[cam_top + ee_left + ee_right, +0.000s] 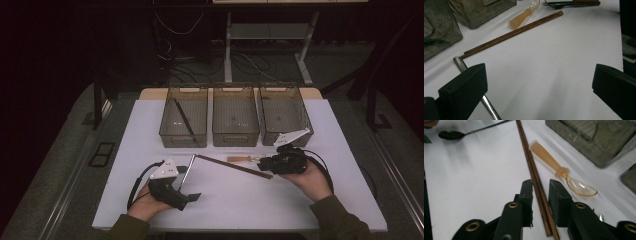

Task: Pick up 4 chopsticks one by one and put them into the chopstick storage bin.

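A pair of brown chopsticks lies slantwise on the white table. My right gripper straddles their near end, jaws narrowly open, with a thin gap on one side. The chopsticks rest flat on the table. My left gripper is wide open over bare table, holding nothing. A metal spoon lies beside its left jaw, handle end touching the chopsticks' far end.
An orange-handled plastic spoon lies just beyond the chopsticks. A fork lies near the right gripper. Three clear grey bins stand in a row behind; the left one holds a dark stick.
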